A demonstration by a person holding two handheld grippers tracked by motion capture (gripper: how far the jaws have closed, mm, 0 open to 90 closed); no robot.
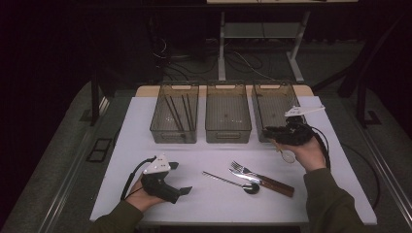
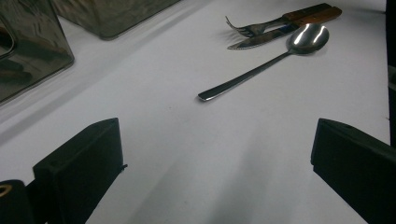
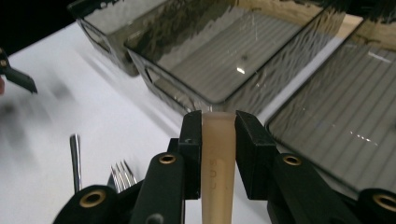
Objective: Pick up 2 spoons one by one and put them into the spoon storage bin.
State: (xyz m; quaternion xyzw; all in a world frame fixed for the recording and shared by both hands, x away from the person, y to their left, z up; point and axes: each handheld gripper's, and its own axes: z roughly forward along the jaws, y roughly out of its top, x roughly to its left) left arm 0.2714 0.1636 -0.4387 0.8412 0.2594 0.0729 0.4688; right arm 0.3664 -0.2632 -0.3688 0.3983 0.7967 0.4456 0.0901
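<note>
A pale beige plastic spoon (image 3: pixel 218 158) sat clamped by its flat handle between the two black jaws of the right gripper (image 3: pixel 218 126), its translucent bowl hanging below the hand (image 1: pixel 287 155) in the high view, just in front of the right-hand smoky transparent bin (image 1: pixel 273 109). The jaws were clenched squarely on the handle, with its end standing up between the pads. Judging from the sorting layout, the step in hand was carrying this spoon to one of the three bins; to do it well, the grip should have stayed firm while the handle cleared the near rim, the spoon lowered inside before letting go, so the light plastic did not bounce out. The middle smoky bin (image 1: pixel 228 114) looked empty, while the left smoky bin (image 1: pixel 175 114) held dark slender sticks (image 1: pixel 177 110), probably chopsticks. On the white table (image 1: pixel 145 145) lay a steel spoon (image 2: pixel 261 63), and just beside it a wooden-handled fork (image 2: pixel 275 21) and a wooden-handled knife (image 2: pixel 289 32), touching each other. The left gripper (image 1: pixel 182 187) rested low near the table's front edge, its jaws released and wide apart with nothing between them.
</note>
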